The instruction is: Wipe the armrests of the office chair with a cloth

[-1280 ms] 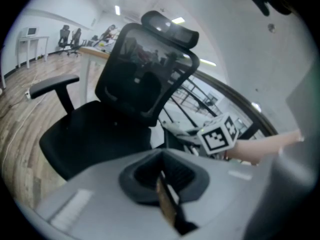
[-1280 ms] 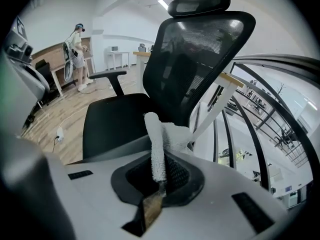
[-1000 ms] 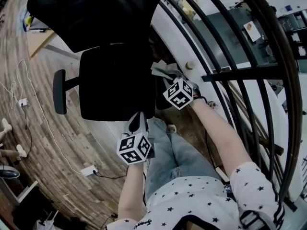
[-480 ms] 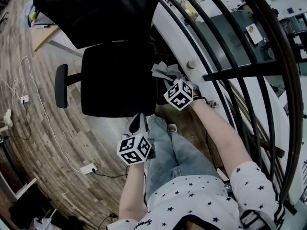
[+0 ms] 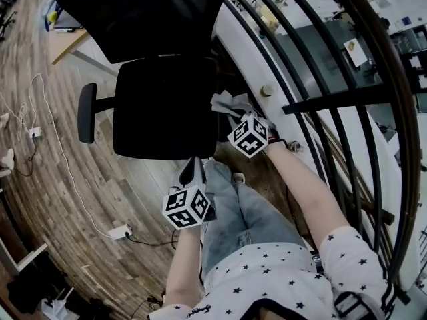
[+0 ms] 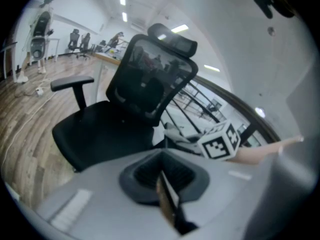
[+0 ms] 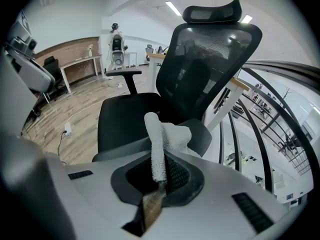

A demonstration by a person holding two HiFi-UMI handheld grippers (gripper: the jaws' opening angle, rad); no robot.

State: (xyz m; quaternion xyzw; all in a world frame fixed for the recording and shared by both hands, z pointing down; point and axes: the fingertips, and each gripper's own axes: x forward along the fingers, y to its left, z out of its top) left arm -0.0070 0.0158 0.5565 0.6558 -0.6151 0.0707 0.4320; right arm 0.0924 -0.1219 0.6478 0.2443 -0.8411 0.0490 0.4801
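A black office chair (image 5: 163, 105) with a mesh back stands in front of me. Its left armrest (image 5: 85, 113) sticks out on the far side; the right armrest (image 7: 200, 134) lies under the cloth. My right gripper (image 5: 237, 114) is shut on a white-grey cloth (image 5: 229, 103), which drapes over that right armrest (image 5: 223, 127). In the right gripper view the cloth (image 7: 162, 139) stands pinched between the jaws. My left gripper (image 5: 193, 172) hovers near the seat's front edge, jaws shut, holding nothing (image 6: 167, 199).
A curved black railing (image 5: 313, 102) runs close on the right. White cables and a power strip (image 5: 120, 232) lie on the wood floor to the left. A desk (image 5: 67, 42) stands behind the chair. My legs in jeans (image 5: 240, 212) are below.
The chair's left armrest and seat have shifted slightly right and down in the head view. The right gripper with the cloth moved a touch along the right armrest. The left gripper stayed put.
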